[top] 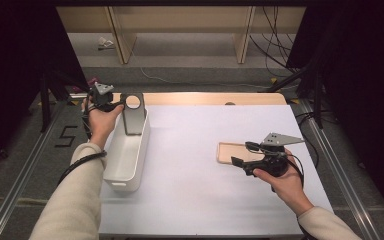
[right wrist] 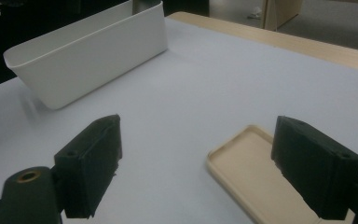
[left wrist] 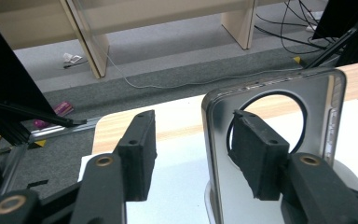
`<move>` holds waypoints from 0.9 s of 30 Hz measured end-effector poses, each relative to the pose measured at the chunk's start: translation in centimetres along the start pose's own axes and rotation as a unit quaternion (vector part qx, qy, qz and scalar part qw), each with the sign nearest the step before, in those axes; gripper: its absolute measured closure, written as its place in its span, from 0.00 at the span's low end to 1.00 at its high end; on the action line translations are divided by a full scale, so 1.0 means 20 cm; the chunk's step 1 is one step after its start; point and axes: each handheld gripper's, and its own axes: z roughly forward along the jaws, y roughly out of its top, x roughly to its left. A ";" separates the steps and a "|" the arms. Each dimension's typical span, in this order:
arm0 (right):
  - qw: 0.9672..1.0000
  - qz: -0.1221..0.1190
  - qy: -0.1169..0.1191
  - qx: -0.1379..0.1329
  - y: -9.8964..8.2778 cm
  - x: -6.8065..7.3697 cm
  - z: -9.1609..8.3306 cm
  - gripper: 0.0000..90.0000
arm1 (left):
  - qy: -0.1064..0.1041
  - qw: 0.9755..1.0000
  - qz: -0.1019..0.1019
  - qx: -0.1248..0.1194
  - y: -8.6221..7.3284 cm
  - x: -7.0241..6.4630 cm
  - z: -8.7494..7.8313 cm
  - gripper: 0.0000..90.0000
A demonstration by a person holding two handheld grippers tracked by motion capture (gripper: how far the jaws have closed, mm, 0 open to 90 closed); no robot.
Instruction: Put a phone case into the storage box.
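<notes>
White table (top: 205, 200), left gripper (top: 114, 103) open around metal plate (top: 133, 114), white bin (top: 126, 155)

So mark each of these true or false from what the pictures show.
1. The grey plate stands upright at the far end of the white bin. True.
2. The left gripper is shut on the plate. False: its fingers stand apart, one on each side of the plate's edge, not pressing it.
3. The beige tray lies inside the bin. False: it lies flat on the white table, right of the bin.
4. The right gripper is open, close above the tray. True.
5. The plate has a round hole near its top. True.
6. The bin is full of parts. False: the plate is all that shows in it.
</notes>
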 end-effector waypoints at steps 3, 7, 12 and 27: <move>1.000 0.000 0.000 0.000 0.00 0.00 0.00 0.19 | 0.003 1.000 0.010 0.004 0.00 0.00 -0.01 0.51; 1.000 0.000 0.000 0.000 0.00 0.00 0.00 0.19 | 0.004 1.000 0.013 0.004 0.01 -0.01 -0.02 0.48; 1.000 0.000 -0.001 0.000 0.00 0.00 0.00 0.19 | 0.001 1.000 0.020 0.001 0.02 -0.02 -0.04 0.44; 1.000 0.006 -0.008 -0.001 0.00 -0.02 0.00 0.19 | -0.022 1.000 0.010 -0.006 0.06 -0.06 -0.19 0.14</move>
